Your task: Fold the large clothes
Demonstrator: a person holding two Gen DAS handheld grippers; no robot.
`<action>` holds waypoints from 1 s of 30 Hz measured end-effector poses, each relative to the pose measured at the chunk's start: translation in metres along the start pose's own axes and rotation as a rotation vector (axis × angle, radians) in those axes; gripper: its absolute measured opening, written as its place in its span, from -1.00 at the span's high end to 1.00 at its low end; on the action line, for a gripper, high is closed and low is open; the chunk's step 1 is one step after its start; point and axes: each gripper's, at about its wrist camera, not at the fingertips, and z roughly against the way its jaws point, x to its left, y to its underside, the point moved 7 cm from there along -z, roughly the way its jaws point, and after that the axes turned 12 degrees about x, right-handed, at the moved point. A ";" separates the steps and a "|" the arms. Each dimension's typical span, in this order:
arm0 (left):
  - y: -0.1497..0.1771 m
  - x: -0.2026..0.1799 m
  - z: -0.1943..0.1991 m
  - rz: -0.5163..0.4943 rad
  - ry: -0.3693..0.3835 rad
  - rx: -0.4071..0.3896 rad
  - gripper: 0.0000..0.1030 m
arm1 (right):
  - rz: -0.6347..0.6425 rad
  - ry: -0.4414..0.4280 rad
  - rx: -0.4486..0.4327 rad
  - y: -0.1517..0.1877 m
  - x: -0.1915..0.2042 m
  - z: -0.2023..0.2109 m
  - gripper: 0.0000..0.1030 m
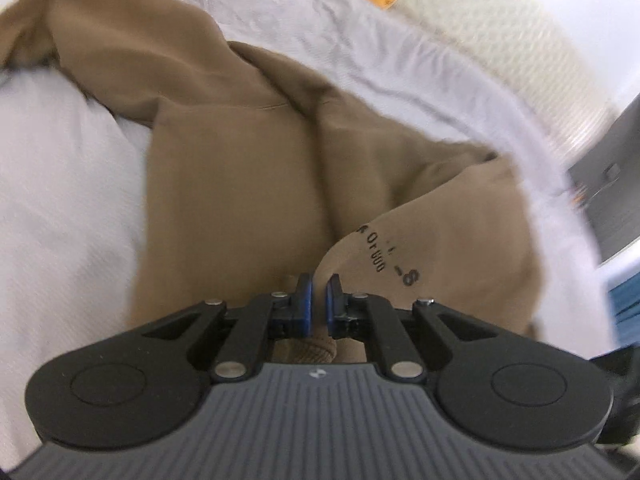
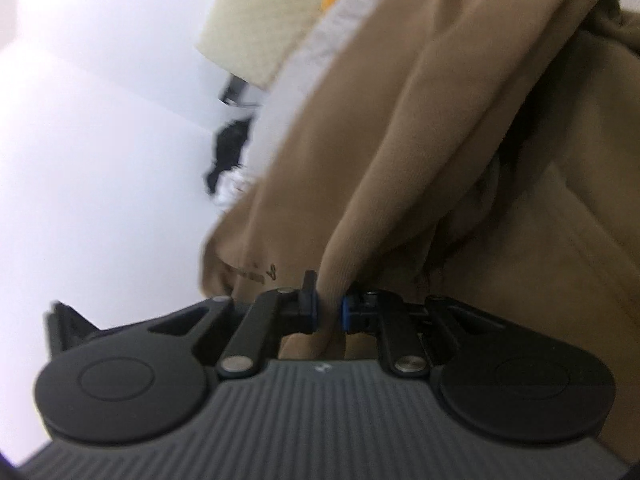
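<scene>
Folding was barely under way: the tan sweatshirt [image 1: 240,168] lay rumpled across the white sheet [image 1: 60,200], one sleeve flung toward the sheet's far side, no neat fold yet visible. The left gripper [image 1: 319,300] was clenched on a lifted edge of the sweatshirt near its black lettering [image 1: 378,252], and the right gripper [image 2: 328,308] pinched another bunched fold. The cloth looked thick and soft, with a ribbed cuff. A cream blanket [image 1: 500,32] lay beyond the sheet.
</scene>
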 end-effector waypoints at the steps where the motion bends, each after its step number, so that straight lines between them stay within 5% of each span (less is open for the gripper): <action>1: 0.000 0.006 -0.006 0.013 -0.012 0.017 0.84 | -0.007 0.023 0.014 0.000 -0.004 -0.009 0.72; 7: 0.000 0.027 -0.045 -0.005 -0.092 0.069 0.80 | 0.103 0.145 0.087 -0.002 -0.009 -0.033 0.73; 14: 0.002 0.025 -0.054 -0.023 -0.131 0.054 0.66 | 0.114 0.154 0.110 -0.002 -0.013 -0.043 0.73; 17: 0.008 0.022 -0.045 -0.043 -0.155 0.047 0.38 | 0.082 0.127 0.104 0.000 -0.013 -0.037 0.71; 20: 0.015 0.018 -0.028 -0.054 -0.161 0.031 -0.15 | 0.081 0.127 0.101 0.004 -0.011 -0.028 0.69; 22: 0.017 0.013 -0.015 -0.066 -0.162 0.006 -0.21 | 0.116 0.146 0.096 0.008 -0.004 -0.020 0.64; 25: 0.022 0.001 0.005 -0.093 -0.157 -0.031 -0.22 | 0.169 0.176 0.071 0.014 0.009 -0.010 0.07; 27: 0.028 -0.008 0.025 -0.116 -0.156 -0.067 -0.22 | 0.209 0.186 0.033 0.018 0.017 0.001 -0.54; 30: 0.035 -0.021 0.053 -0.157 -0.158 -0.121 -0.22 | 0.267 0.220 -0.014 0.026 0.026 0.022 -0.63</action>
